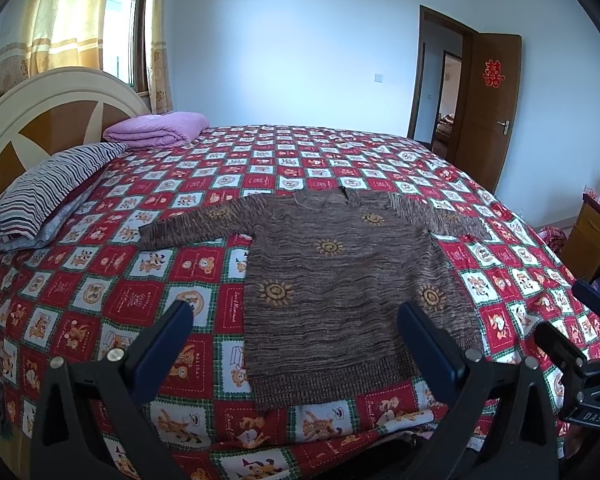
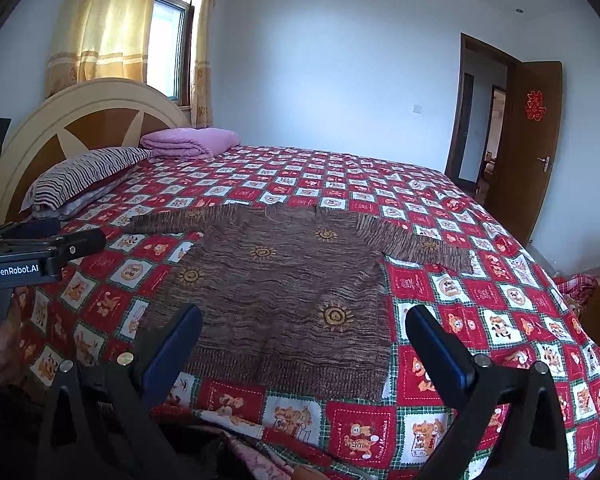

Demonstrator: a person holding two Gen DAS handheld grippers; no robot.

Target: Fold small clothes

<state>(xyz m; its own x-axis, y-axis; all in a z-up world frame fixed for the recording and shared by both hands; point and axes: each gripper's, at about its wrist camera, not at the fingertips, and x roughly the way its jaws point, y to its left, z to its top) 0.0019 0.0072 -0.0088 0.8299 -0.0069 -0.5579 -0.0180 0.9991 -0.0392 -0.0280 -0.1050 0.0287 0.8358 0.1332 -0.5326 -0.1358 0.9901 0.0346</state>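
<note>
Both hand-held grippers, left [image 1: 296, 316] and right [image 2: 304, 320], gape empty; your sweater [image 1: 340, 280] lies unfolded, so grab a sleeve [image 1: 196, 224] first.

Beside the bed [image 1: 120, 292], a wooden cabinet [image 1: 592, 236] is cut off by the right edge. The bed's near edge is hidden behind the left gripper [image 1: 296, 332]. Small print on the quilt squares cannot be read.

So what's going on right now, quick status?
Left gripper open, right gripper open, both empty. Brown sweater flat on the bedspread, sleeves spread, unfolded. Nothing on it.
</note>
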